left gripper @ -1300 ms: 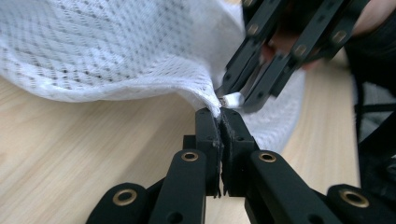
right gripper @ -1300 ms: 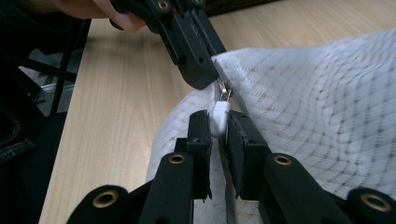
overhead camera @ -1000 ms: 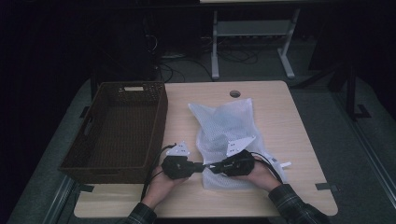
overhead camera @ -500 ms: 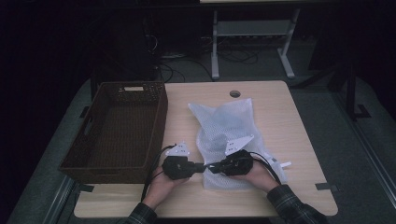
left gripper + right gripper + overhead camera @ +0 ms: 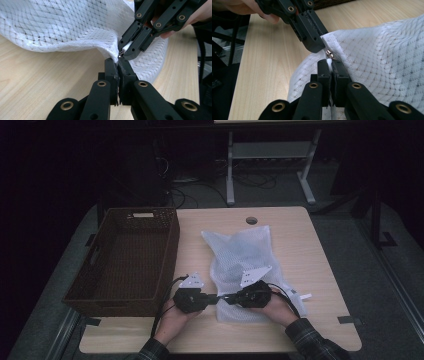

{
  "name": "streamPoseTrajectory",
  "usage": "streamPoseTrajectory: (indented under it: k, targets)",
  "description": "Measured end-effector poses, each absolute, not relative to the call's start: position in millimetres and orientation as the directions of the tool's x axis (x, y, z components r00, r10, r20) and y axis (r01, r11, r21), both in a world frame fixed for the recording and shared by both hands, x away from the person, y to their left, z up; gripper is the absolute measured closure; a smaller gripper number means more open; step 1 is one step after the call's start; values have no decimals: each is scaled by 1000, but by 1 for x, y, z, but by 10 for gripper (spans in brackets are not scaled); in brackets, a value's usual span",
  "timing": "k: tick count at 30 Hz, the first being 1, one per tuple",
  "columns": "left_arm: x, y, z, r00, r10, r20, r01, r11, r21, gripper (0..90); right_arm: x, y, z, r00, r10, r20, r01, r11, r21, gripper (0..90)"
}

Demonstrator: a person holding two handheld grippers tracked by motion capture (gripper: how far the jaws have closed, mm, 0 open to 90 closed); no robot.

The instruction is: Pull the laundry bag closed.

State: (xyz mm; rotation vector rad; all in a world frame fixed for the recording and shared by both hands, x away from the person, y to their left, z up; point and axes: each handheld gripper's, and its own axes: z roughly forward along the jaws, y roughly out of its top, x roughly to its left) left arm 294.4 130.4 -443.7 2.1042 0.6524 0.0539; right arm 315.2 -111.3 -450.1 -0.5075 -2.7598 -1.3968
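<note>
A white mesh zip bag (image 5: 240,255) lies on the wooden table (image 5: 320,270), and both grippers meet at its near left corner. My left gripper (image 5: 218,299) is shut on the bag's hem (image 5: 113,53), lifting the mesh (image 5: 62,25) slightly off the wood. My right gripper (image 5: 228,298) faces it tip to tip and is shut on the white zipper pull (image 5: 128,46). In the right gripper view its jaws (image 5: 330,62) are closed just below the metal zipper slider (image 5: 328,54), with the left gripper (image 5: 317,47) clamped on the mesh (image 5: 387,50) right above.
A dark brown wicker basket (image 5: 172,245), empty, stands along the table's left side, close to my left hand. A round cable hole (image 5: 251,220) sits at the table's far edge. A small white tag (image 5: 304,296) lies right of the bag. The floor beyond is dark, with a desk frame (image 5: 230,165).
</note>
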Motion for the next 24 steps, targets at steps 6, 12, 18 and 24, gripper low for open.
streamPoseTrajectory:
  k: [6, 12, 18, 24]
  targets:
    - [290, 130, -443, 852, 486, -195, 434, -448, 781, 879, 311, -111, -448, -946, 293, 140, 288, 557, 779, 865]
    - [287, 128, -443, 847, 496, -193, 436, -438, 786, 881, 307, -111, -447, -946, 302, 115, 275, 562, 780, 865]
    - [288, 135, -441, 835, 509, -211, 451, -412, 792, 883, 308, -117, -446, -944, 308, 120, 280, 552, 786, 865]
    - [287, 135, -441, 832, 514, -207, 451, -412, 792, 882, 306, -116, -446, -948, 301, 104, 264, 559, 786, 865]
